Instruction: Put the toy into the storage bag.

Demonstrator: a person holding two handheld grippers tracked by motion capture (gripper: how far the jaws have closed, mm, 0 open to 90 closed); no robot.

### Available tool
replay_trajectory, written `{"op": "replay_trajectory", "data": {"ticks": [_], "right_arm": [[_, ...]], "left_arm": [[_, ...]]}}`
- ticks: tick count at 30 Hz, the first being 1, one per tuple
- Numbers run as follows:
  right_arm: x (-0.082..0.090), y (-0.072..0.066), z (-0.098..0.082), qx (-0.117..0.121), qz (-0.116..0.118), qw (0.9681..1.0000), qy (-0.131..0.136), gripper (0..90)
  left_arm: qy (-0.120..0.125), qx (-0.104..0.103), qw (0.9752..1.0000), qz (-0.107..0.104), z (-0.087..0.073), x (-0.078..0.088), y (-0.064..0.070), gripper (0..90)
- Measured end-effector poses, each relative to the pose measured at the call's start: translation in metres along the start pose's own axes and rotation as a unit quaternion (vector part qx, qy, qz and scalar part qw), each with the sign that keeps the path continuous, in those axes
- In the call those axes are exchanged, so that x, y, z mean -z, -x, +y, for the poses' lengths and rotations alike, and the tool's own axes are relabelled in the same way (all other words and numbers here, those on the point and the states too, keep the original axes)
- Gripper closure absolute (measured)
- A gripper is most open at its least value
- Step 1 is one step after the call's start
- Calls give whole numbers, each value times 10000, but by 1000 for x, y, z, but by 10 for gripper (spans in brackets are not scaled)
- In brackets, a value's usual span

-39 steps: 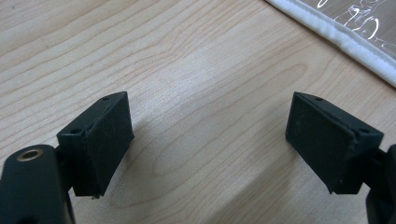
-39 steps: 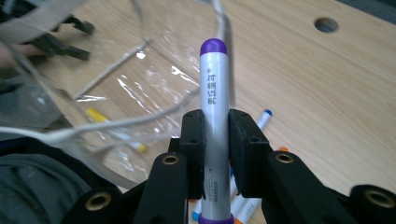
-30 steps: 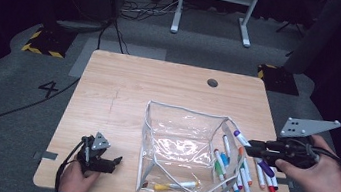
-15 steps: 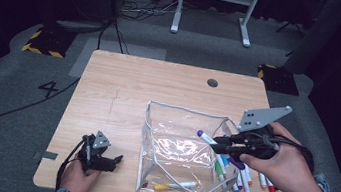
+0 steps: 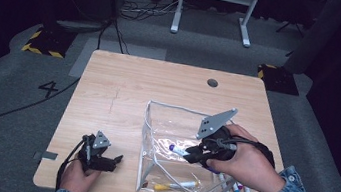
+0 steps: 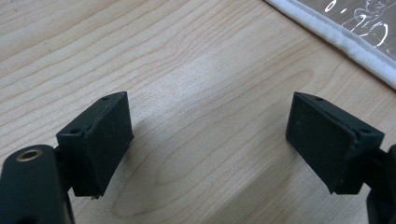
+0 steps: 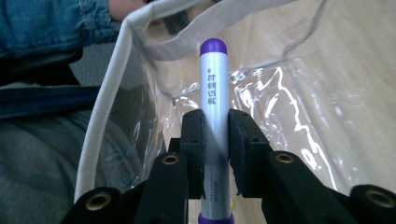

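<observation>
The right gripper has its matte black, rubbery pads clamped on a marker, a smooth silver-grey cylinder with a rounded purple cap pointing to twelve o'clock in the right gripper view and a purple band at its lower end. Dark printed characters run down the barrel, too small to read. Just beyond the marker's tip lies a pouch of glossy, crinkled clear plastic edged with white fabric piping; in the high view the marker hangs over the open pouch, held by the right gripper coming in from four o'clock. Two more markers lie inside at the pouch's six o'clock edge, and a few others rest on the table at its four o'clock corner. The left gripper stands slack, its wedge-shaped black pads wide apart over bare, pale wood-grain table, with nothing between them; in the high view it sits at the pouch's nine o'clock.
</observation>
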State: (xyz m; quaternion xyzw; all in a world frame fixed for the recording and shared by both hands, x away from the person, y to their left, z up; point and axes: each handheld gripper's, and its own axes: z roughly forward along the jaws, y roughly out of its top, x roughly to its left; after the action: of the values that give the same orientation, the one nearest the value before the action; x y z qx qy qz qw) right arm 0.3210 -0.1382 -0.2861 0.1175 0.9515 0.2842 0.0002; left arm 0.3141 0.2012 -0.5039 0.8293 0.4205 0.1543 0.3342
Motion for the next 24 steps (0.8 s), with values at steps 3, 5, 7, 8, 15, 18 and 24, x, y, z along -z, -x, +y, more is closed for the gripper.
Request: {"op": "replay_trajectory", "data": {"ticks": [3,5,7,8,15,18,24], "right_arm": [[-10,-2,1,60,72,9996,-250,766],[-16,-3,1,80,119,9993,-355,766],[-20,-3,2,97,115,9988,-468,766],[-22,-3,3,124,118,9986,-500,766],[-35,-3,7,219,68,9962,-843,765],[-42,-3,8,240,73,9952,-947,766],[-54,-3,10,383,36,9927,-1144,766]], "left_arm": [[-14,-4,10000,-7,0,0,0,148],[-3,-4,10000,0,0,0,0,148],[3,-3,10000,3,0,0,0,148],[-8,-6,10000,-5,0,0,0,148],[1,-2,10000,2,0,0,0,148],[1,-2,10000,2,0,0,0,148],[-11,-4,10000,-8,0,0,0,148]]}}
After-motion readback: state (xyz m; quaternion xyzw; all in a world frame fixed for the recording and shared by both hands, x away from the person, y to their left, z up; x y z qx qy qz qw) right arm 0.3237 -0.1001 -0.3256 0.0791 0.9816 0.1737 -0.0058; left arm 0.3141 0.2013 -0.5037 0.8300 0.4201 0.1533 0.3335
